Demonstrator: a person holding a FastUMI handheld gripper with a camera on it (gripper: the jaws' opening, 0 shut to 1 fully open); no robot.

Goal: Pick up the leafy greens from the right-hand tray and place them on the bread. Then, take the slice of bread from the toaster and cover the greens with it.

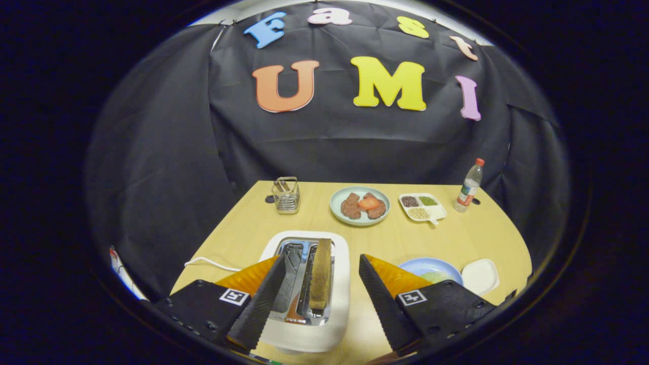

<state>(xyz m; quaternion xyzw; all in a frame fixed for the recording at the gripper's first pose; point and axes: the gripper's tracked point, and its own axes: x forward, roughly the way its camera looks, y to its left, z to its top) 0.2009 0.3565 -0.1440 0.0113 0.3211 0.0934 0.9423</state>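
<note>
- The bread slice [321,274] stands on edge in the right-hand slot of the white toaster [340,304], just ahead of the fingers and between them, nearer the left finger. It rises a little above the slot's rim.
- The fingers [318,296] are spread wide and released, with nothing between their pads; the left one overlaps the toaster's left slot and the right one hangs over bare worktop [405,235] beside the toaster.
- Which step is in hand is a judgement: the blue plate [431,268] at about 3 o'clock from the toaster holds something pale green, partly hidden by the right finger, so I cannot tell whether the greens already lie on bread there. The aim over the toaster suggests the bread pick.
- To do that well: shift the fingers slightly so the slice sits midway, come down so each pad meets a broad face of the slice, close gently, and lift straight up so it does not scrape the slot.
- A small white dish [480,276] sits just beyond the blue plate, at its 3 o'clock.
- Further off, at 12 o'clock from the toaster: a plate with patties and a tomato slice [360,205]; a wire holder [286,195] at 11 o'clock; a divided dish [422,207] and a bottle [469,185] at 1 o'clock.
</note>
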